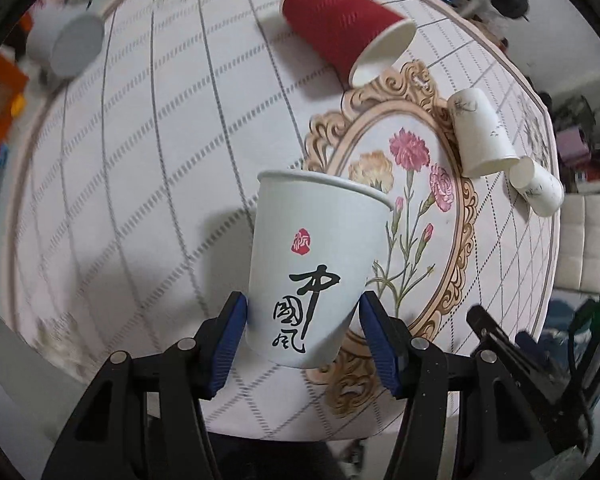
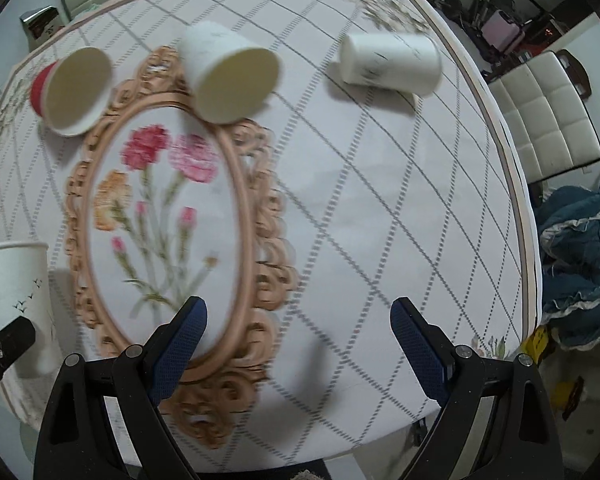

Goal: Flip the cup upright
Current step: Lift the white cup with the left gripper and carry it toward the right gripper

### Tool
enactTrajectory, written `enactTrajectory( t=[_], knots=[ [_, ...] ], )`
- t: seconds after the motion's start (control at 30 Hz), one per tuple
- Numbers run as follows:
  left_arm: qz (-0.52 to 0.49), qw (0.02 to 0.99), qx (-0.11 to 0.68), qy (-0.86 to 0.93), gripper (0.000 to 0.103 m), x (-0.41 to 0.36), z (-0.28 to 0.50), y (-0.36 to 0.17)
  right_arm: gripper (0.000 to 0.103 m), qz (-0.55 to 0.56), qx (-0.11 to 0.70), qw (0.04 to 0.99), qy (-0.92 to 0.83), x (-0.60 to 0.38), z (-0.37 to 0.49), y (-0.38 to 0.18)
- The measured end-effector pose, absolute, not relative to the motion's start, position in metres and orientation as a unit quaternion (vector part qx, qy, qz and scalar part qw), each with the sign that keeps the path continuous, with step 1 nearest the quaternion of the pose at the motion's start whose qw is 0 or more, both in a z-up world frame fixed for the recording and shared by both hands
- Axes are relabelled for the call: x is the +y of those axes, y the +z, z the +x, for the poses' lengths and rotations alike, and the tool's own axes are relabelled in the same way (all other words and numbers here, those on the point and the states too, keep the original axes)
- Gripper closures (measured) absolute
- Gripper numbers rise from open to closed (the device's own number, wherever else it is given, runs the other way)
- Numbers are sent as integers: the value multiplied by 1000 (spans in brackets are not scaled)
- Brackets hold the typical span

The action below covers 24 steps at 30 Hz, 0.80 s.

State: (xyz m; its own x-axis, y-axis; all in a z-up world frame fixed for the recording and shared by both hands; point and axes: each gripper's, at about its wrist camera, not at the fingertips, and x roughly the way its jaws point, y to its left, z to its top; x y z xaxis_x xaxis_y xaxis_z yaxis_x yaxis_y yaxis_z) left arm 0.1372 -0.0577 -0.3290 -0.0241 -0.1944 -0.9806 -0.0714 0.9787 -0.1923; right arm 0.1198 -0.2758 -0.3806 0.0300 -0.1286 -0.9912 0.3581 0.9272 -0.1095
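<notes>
Pinching the cup (image 1: 312, 268) low, the left tool (image 1: 303, 334) should lower it squarely onto the surface (image 1: 148, 168); right tool (image 2: 299, 344) spread, idle.

I am working in a home, at a dining table (image 2: 380, 208) covered with a white cloth printed with a grey lattice and an ornate oval frame of carnations (image 2: 160, 216). White padded dining chairs (image 2: 540, 120) stand along its edge. A crumpled blue fabric heap (image 2: 580, 256) lies beside the table, and assorted household clutter (image 2: 500, 12) crowds the background. Paper cups (image 2: 392, 64) lie scattered on the cloth, as they might after a family meal.
</notes>
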Motion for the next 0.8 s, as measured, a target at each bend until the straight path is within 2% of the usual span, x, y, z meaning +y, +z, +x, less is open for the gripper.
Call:
enactTrajectory(
  t=[0.17,0.4,0.43,0.5,0.57,0.8],
  knots=[
    [-100,678,728,-31,48,-70,128,-353,9,87,680,707,-174,-301,105,-397],
    [-70,677,732,-30,45,-85,124,-360,9,92,690,698,-169,-321,94,-414],
    [-65,674,735,-34,43,-88,123,-361,9,94,691,697,-168,-323,93,-415],
    [-50,674,736,-37,12,-94,123,-363,9,95,691,697,-167,-327,93,-416],
    [-40,677,734,-41,3,-99,122,-363,9,96,689,699,-166,-330,93,-416],
    [-33,685,726,-43,2,-104,122,-353,9,108,685,700,-171,-341,93,-413]
  ],
)
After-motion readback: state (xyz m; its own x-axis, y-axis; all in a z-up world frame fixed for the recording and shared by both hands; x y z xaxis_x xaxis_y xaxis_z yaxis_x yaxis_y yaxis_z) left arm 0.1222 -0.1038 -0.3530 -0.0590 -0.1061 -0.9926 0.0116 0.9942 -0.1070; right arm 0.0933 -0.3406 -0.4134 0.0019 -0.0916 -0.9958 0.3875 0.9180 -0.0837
